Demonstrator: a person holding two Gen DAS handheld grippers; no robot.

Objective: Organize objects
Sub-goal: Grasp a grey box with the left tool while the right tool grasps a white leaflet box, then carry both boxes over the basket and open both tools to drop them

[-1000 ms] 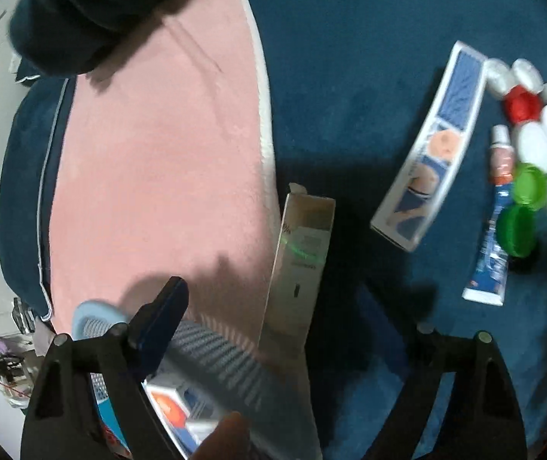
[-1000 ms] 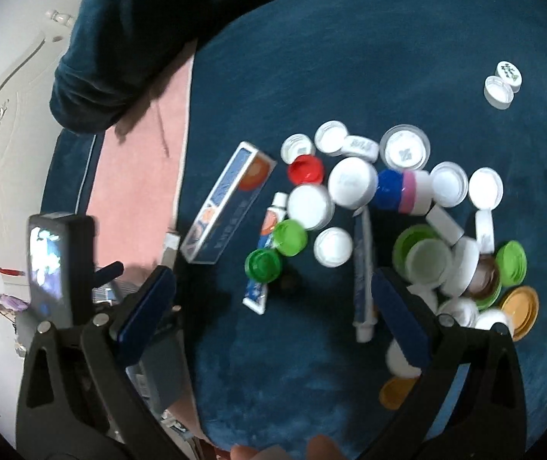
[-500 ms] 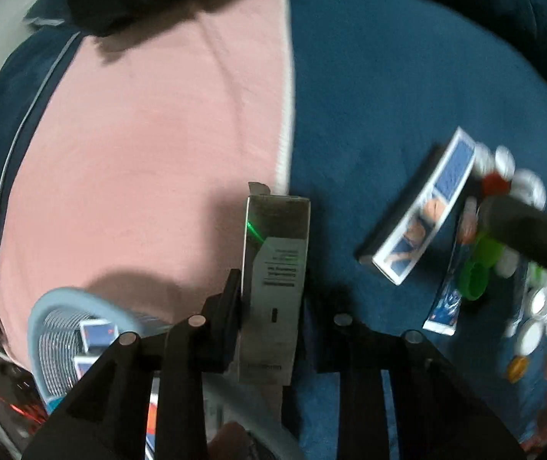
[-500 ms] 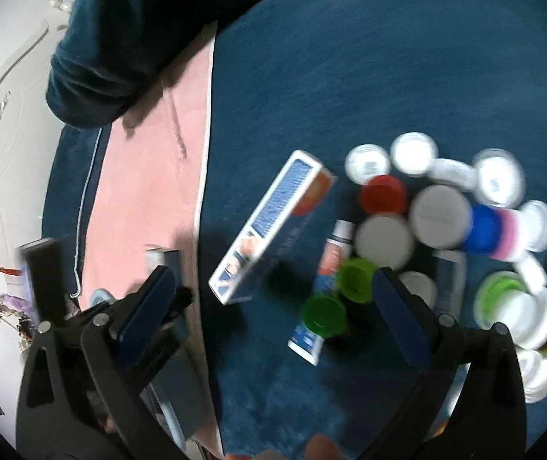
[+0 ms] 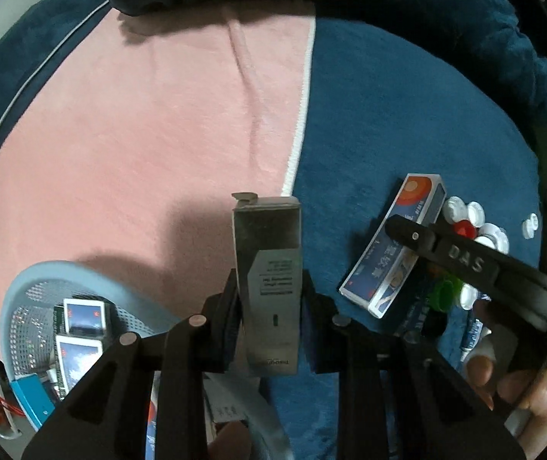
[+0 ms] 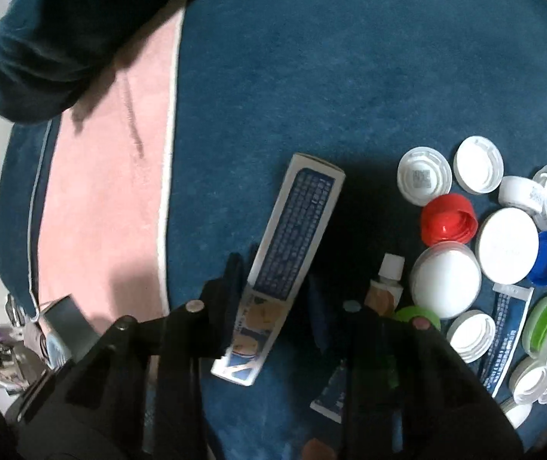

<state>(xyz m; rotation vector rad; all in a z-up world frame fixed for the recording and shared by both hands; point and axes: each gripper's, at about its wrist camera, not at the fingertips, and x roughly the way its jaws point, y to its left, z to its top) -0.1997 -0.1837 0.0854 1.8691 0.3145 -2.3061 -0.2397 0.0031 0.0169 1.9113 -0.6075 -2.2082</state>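
Observation:
My left gripper (image 5: pixel 269 287) is shut on a tall grey carton (image 5: pixel 267 237), held just above the seam between pink towel and blue blanket. A blue-and-white toothpaste-style box (image 6: pixel 304 207) lies slanted on the blanket. My right gripper (image 6: pixel 275 280) straddles the box's near half. Its jaws are closing, with a pad at each long side of the box. In the left wrist view the same box (image 5: pixel 388 268) shows with a black finger of the right gripper (image 5: pixel 465 264) across it.
A light blue basket (image 5: pixel 28 295) at lower left holds small boxes. The pink towel (image 5: pixel 139 134) covers the left. Several bottle caps (image 6: pixel 503 241), a red one (image 6: pixel 447 216), and small tubes (image 6: pixel 384 287) crowd the right. A hand (image 5: pixel 522 395) grips the right tool.
The left jaws closed on the grey carton and raised it. The right gripper moved left and down over the blue-and-white box, and its wide jaws came together around it.

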